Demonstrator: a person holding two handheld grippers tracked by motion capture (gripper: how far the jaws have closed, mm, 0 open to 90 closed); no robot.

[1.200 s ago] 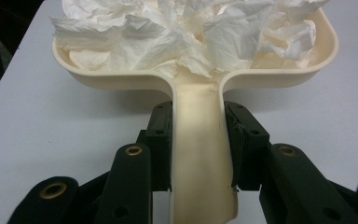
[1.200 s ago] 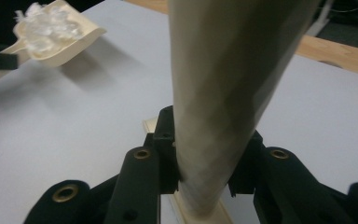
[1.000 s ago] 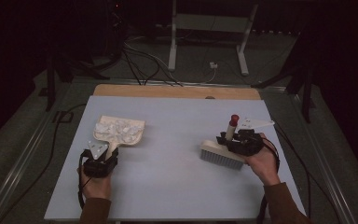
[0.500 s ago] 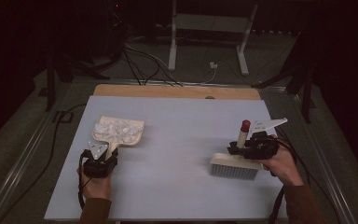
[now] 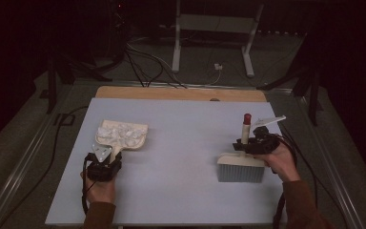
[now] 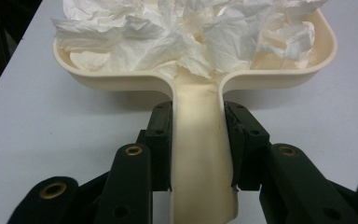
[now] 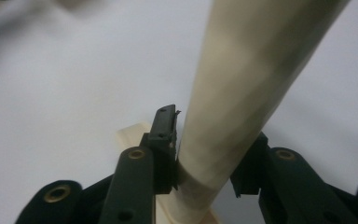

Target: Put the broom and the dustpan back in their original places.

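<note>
Tissue (image 6: 186, 32) in dustpan (image 6: 200, 140) | brush (image 5: 240, 167) bristles: high view

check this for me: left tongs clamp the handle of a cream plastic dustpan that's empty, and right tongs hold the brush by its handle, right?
Not quite: the cream plastic dustpan is not empty. The left gripper view shows crumpled white tissue paper piled in it. The rest stands: the left tongs clamp its handle, and the right tongs hold the cream hand brush with grey bristles by its handle.
</note>
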